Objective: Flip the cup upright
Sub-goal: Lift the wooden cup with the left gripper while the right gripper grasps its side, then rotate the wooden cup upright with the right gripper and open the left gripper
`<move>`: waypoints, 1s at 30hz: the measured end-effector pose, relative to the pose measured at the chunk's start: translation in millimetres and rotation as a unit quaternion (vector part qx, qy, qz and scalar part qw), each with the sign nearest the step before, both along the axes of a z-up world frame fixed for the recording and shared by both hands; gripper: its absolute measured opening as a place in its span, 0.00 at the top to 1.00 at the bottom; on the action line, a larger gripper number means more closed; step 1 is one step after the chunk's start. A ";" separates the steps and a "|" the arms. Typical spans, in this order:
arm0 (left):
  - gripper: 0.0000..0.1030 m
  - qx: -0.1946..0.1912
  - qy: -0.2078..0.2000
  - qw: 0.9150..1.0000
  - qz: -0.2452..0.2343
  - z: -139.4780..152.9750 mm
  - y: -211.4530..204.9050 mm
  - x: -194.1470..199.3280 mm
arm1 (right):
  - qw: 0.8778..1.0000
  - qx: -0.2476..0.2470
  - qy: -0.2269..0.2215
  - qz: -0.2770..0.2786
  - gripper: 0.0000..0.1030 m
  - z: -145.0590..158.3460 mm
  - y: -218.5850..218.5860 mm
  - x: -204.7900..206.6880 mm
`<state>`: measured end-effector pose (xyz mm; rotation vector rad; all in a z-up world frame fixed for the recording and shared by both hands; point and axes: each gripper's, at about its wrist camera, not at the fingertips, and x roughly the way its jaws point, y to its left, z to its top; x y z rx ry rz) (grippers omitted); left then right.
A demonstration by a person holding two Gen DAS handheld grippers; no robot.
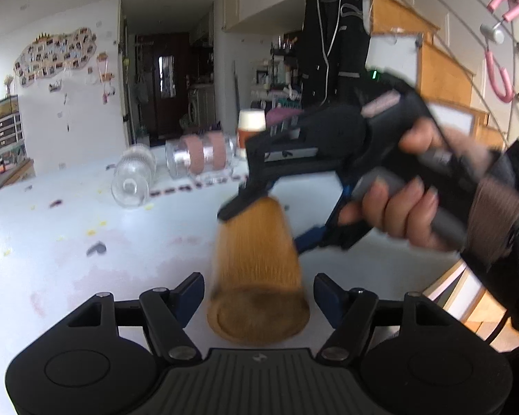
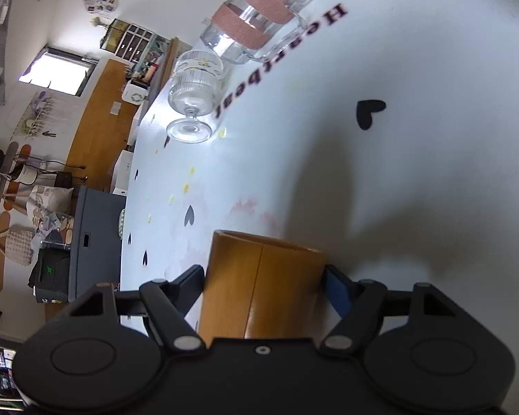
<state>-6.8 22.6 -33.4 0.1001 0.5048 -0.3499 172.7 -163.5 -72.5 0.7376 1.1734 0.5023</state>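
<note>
A wooden cup (image 1: 257,269) hangs tilted above the white table, its base end toward my left camera. My right gripper (image 1: 259,204) is shut on its far end and holds it in the air. In the right wrist view the cup (image 2: 263,283) sits clamped between both fingers, its rim pointing away toward the table. My left gripper (image 1: 259,294) is open, its fingers on either side of the cup's near end without touching it.
A clear ribbed goblet (image 1: 131,176) and a glass pitcher with pink bands (image 1: 204,154) lie on their sides at the far part of the white table (image 1: 86,259). A white-capped bottle (image 1: 251,128) stands behind them. The table's right edge (image 1: 446,276) is close.
</note>
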 end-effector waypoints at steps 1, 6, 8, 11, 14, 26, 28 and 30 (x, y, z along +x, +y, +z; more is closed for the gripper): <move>0.31 -0.006 -0.002 1.000 -0.003 4.2 1.0 -0.2 | 1.000 -0.003 -0.005 0.001 0.27 0.7 0.5 -0.6; 0.37 -0.034 0.027 0.999 -0.012 12.4 8.2 12.4 | 1.000 -0.009 -0.018 0.003 0.27 1.6 4.6 -0.1; 0.43 -0.046 0.047 0.998 -0.014 9.6 11.0 17.7 | 1.000 -0.011 -0.022 0.002 0.27 2.0 5.5 0.0; 0.48 -0.057 0.052 0.997 -0.015 7.9 12.0 17.2 | 0.999 -0.019 -0.036 0.006 0.27 4.4 6.8 -2.1; 0.48 -0.054 0.045 0.997 -0.021 6.3 9.8 14.0 | 0.996 -0.042 -0.076 0.014 0.27 15.7 7.7 -9.1; 0.47 -0.056 0.017 0.998 -0.026 -14.7 -9.3 19.9 | 0.919 -0.208 -0.329 0.058 0.28 76.1 24.4 -78.1; 0.47 -0.054 0.018 0.998 -0.026 -20.9 -11.8 21.4 | 0.903 -0.228 -0.357 0.072 0.29 78.6 26.9 -89.7; 0.47 -0.055 0.017 0.998 -0.025 -25.5 -13.8 22.7 | 0.889 -0.238 -0.382 0.087 0.30 80.2 29.1 -100.6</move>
